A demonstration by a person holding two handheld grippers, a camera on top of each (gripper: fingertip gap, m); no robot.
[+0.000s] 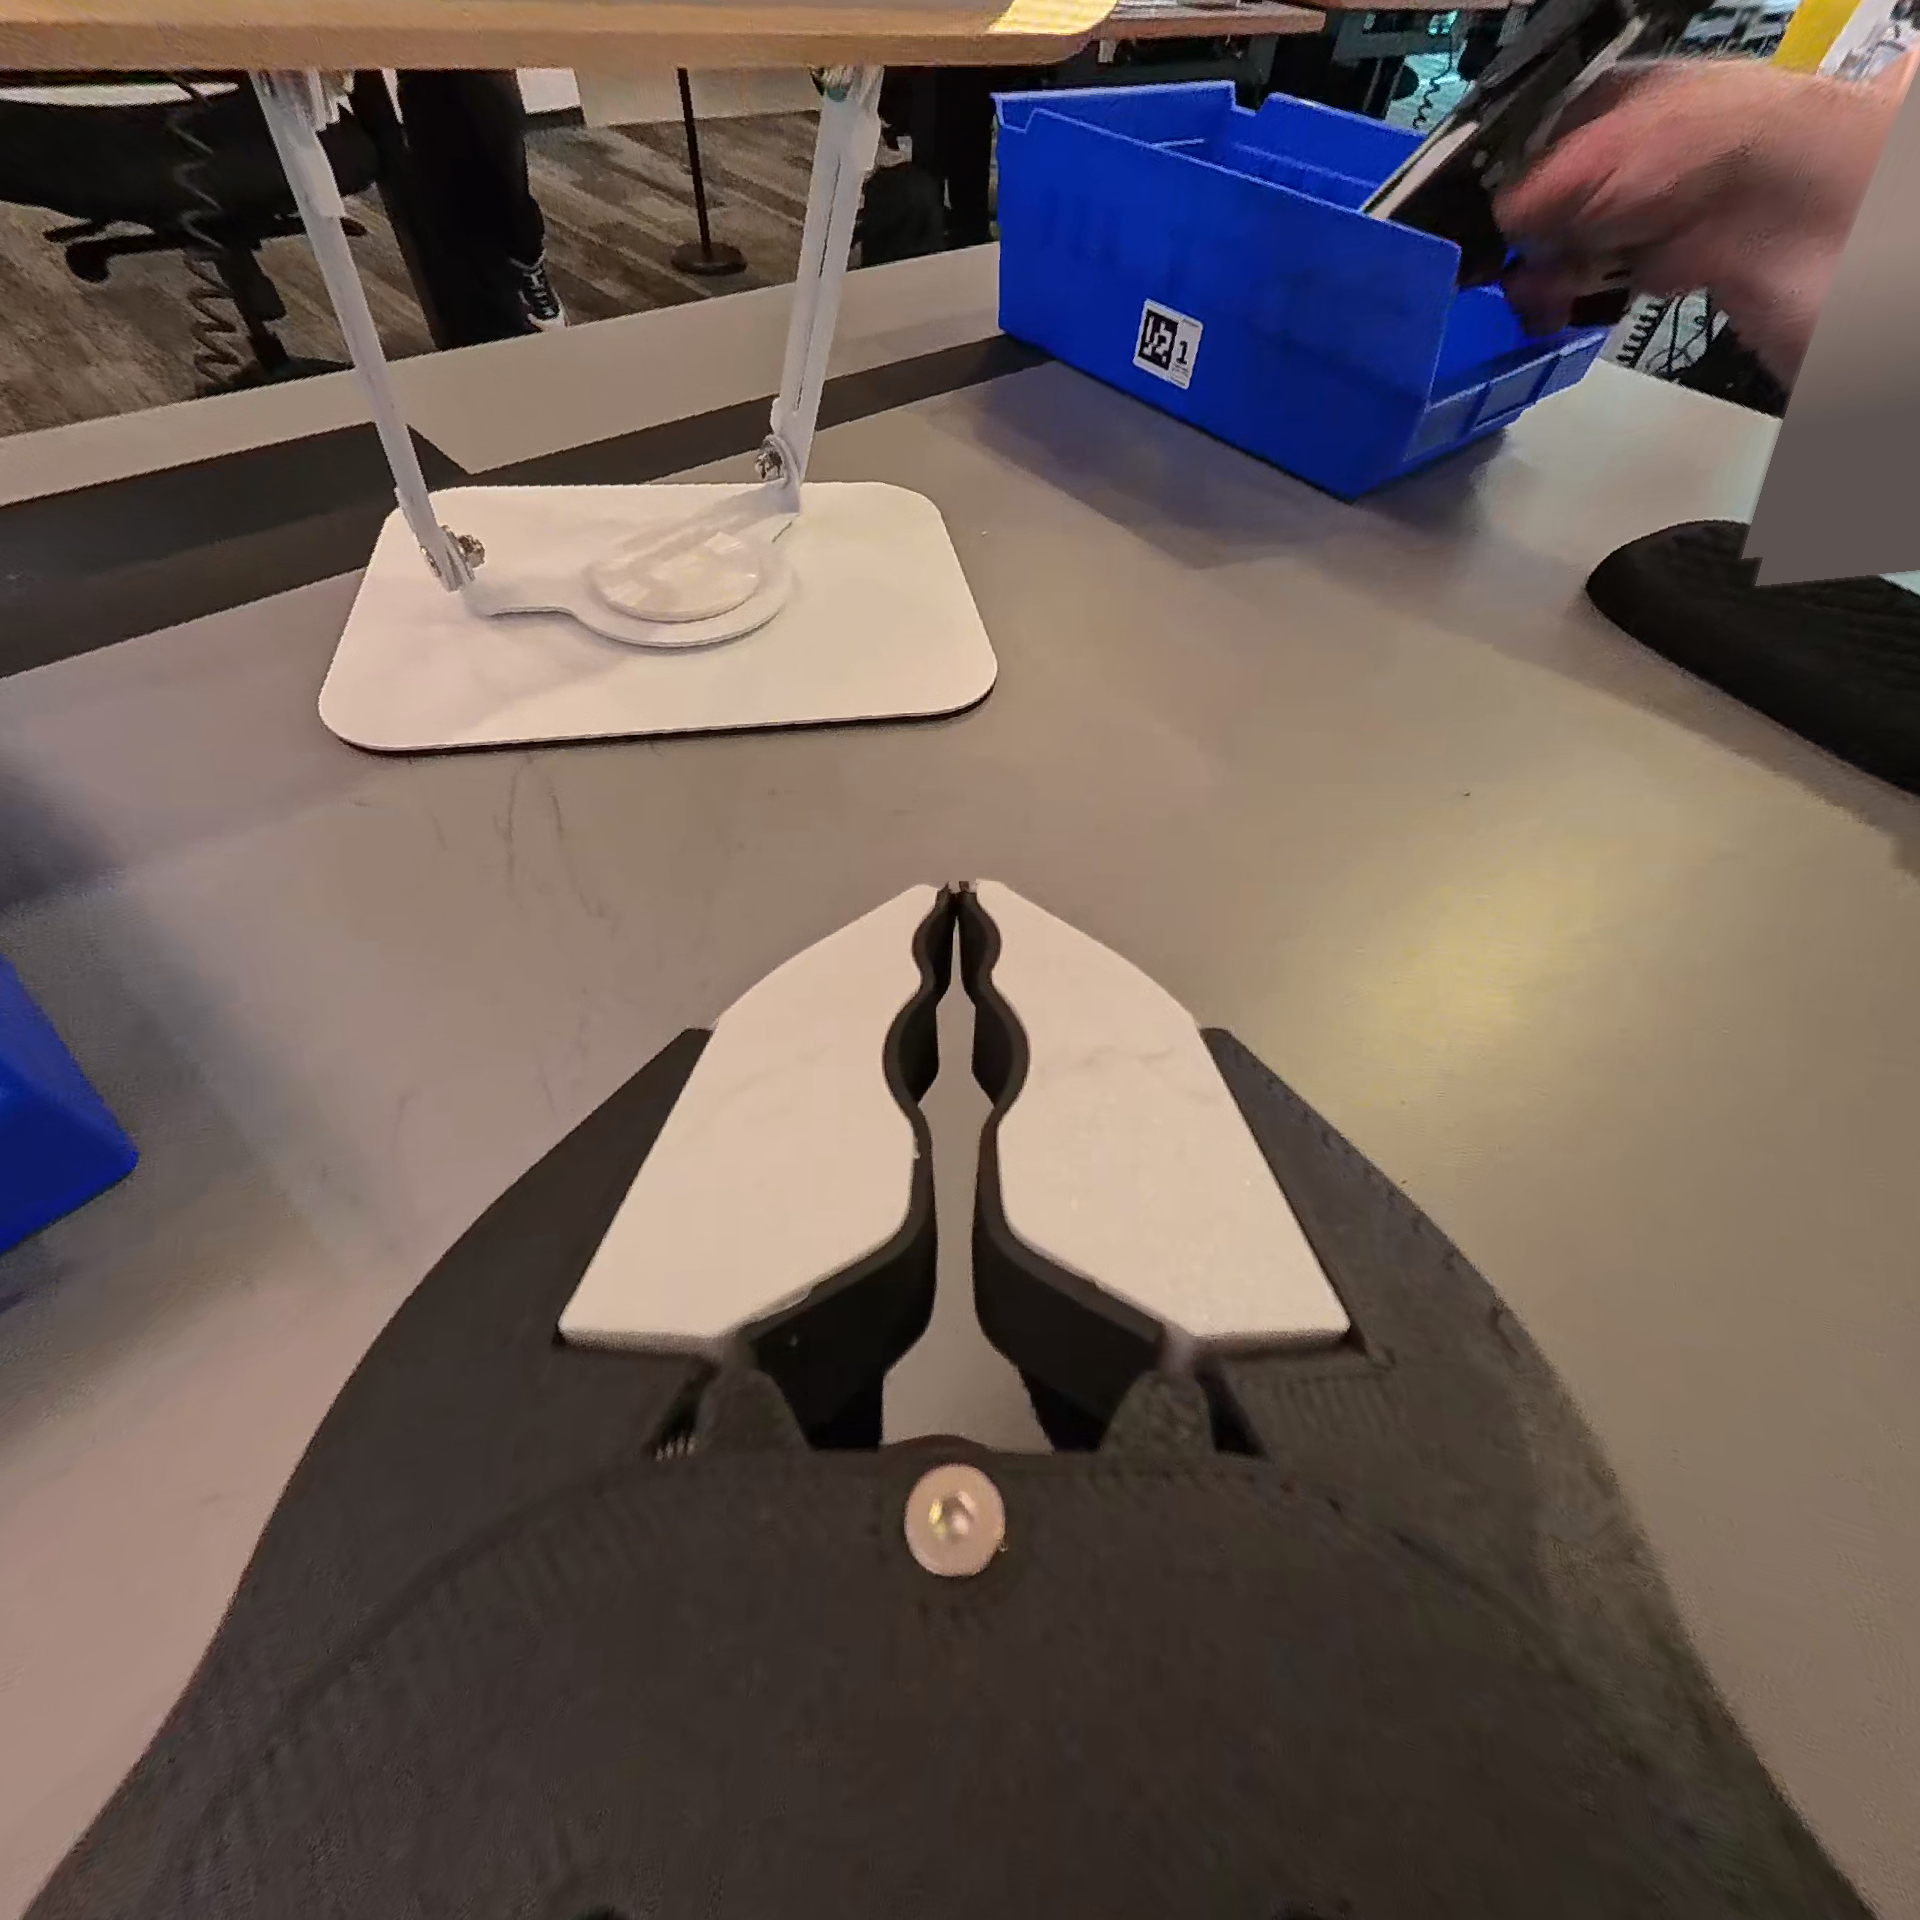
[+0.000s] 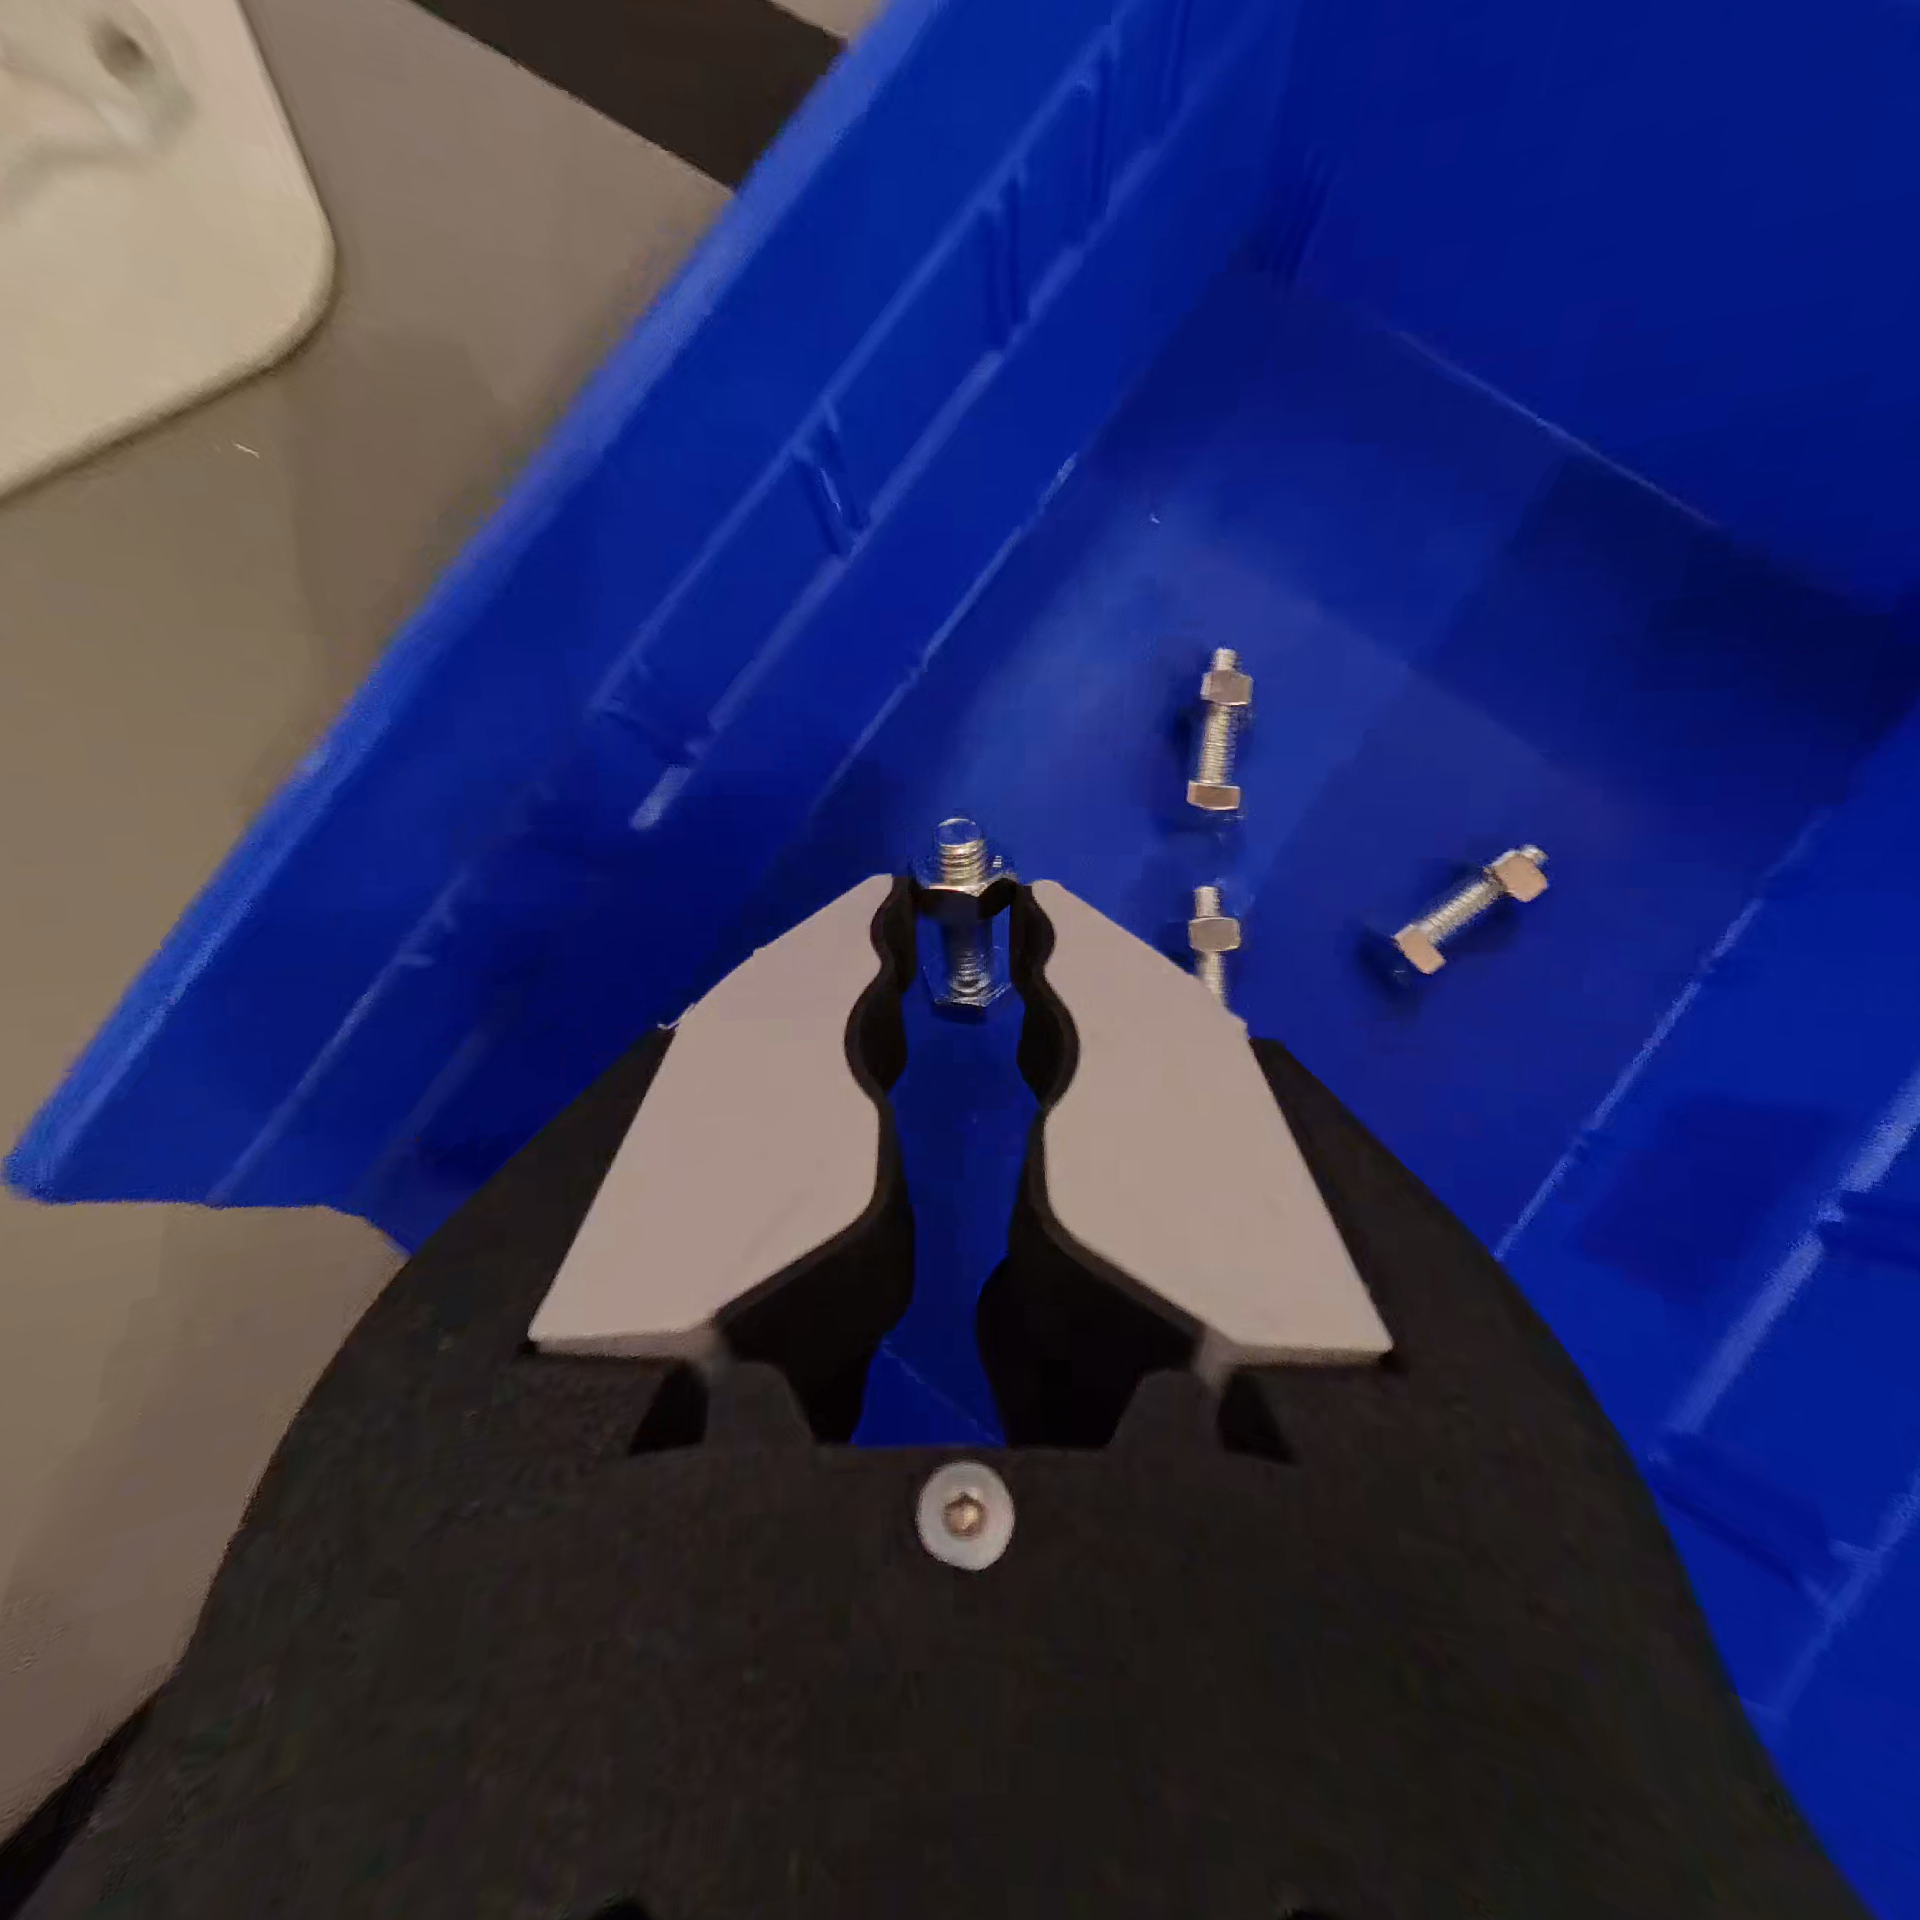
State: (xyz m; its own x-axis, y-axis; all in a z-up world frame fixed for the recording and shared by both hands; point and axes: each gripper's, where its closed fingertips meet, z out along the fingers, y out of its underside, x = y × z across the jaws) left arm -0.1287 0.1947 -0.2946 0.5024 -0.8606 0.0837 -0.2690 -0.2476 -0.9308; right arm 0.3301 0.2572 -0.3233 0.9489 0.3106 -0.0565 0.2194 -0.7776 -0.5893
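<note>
In the right wrist view my right gripper (image 2: 961, 894) is shut on a silver bolt with a nut threaded on it (image 2: 961, 920), held over the inside of a blue plastic bin (image 2: 1558, 364). The fingertips (image 2: 1049, 904) clamp the nut and the threaded end sticks out past them. Three more bolts with nuts (image 2: 1216, 743) lie on the bin floor to the right. In the left wrist view my left gripper (image 1: 958, 888) is shut with nothing between its pads, above the grey table (image 1: 1247, 831). The right gripper (image 1: 1496, 156) and the hand holding it show at the blue bin (image 1: 1226, 281).
A white stand with a flat base plate (image 1: 665, 623) and two angled arms (image 1: 343, 270) stands ahead of the left gripper under a wooden board (image 1: 520, 31). A second blue bin (image 1: 52, 1122) sits at the left edge. A black mat (image 1: 1766, 665) lies at the right. The gap from one gripper's tips to the other's is roughly 45 cm. My right tips are about 35 cm from the flat base plate (image 1: 665, 623), my left tips only 20 cm.
</note>
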